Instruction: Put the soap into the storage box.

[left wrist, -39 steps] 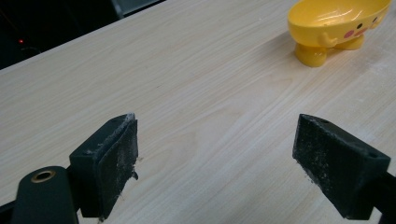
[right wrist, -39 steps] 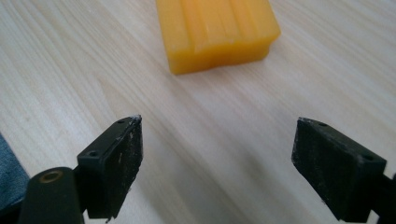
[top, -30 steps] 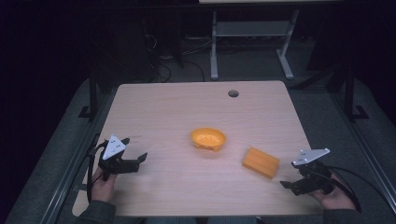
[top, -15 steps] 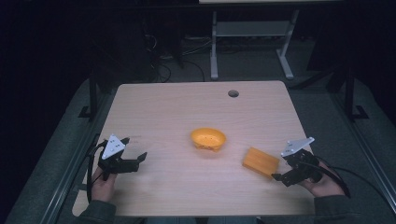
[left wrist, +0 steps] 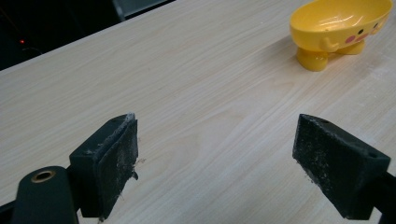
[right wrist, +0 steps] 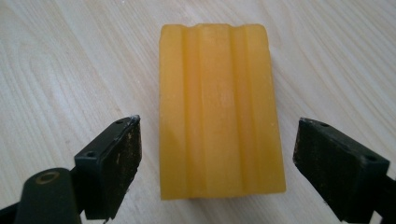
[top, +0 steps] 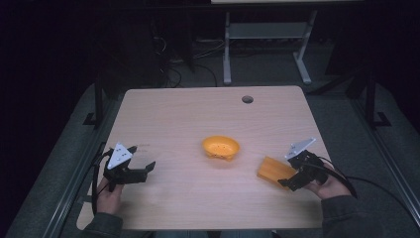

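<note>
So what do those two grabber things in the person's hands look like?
Each is black, with two chunky black jaws faced with scuffed, dusty pads. The left gripper and the right gripper each carry a grey three-cornered plate on top, and a black cable trails from each. The person wears dark grey sleeves.

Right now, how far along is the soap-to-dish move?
Nothing placed yet: the yellow dish is empty. In hand: the right gripper is open, jaws either side of the orange soap bar, which lies flat on the table, ungrasped. Left gripper is open, idle. Left, presumably: grasp, lift, place.
</note>
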`<state>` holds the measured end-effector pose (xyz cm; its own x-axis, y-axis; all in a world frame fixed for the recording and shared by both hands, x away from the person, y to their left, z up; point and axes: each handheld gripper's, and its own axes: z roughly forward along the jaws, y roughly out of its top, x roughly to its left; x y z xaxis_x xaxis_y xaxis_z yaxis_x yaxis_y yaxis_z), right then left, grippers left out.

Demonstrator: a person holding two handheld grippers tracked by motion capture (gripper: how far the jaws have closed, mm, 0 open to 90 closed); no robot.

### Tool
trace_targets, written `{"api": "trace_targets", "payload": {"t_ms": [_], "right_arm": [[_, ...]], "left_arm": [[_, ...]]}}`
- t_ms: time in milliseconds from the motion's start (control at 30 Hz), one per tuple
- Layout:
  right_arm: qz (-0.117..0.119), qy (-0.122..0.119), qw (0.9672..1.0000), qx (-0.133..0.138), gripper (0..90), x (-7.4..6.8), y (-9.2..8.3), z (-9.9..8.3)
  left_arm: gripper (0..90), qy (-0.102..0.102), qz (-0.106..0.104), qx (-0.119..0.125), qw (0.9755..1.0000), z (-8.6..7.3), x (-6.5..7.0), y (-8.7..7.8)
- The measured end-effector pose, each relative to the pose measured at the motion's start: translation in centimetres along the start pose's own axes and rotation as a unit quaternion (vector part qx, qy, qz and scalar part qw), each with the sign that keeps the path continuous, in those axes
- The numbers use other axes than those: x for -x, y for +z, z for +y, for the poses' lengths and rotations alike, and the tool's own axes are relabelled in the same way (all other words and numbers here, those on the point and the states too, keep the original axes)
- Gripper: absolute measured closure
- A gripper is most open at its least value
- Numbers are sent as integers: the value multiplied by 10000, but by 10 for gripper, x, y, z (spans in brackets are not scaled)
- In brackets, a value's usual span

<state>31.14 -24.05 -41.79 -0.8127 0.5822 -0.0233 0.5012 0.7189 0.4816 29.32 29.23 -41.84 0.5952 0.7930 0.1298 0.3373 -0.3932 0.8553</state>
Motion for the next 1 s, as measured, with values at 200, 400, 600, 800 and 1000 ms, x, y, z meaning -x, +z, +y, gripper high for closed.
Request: {"api": "trace_targets", "payload": {"t_ms": [200,400,600,800,1000], "right_arm": [[57,3,10000,-58,148,2,4,5],[100,24,9999,-87,148,3,8,10],[156,-27,9995,-260,147,5,19,15],[191,-64,9991,-378,147,7,29,19],[198,-104,9983,-542,149,7,38,23]], "left_arm": [[134,-25,-7,18,10000,0,1,0],[134,-17,-8,28,10000,0,1,0],[134,22,-7,34,10000,1,0,0],[134,0,-22,43,10000,1,1,0],[134,3,-25,46,10000,1,0,0]]}}
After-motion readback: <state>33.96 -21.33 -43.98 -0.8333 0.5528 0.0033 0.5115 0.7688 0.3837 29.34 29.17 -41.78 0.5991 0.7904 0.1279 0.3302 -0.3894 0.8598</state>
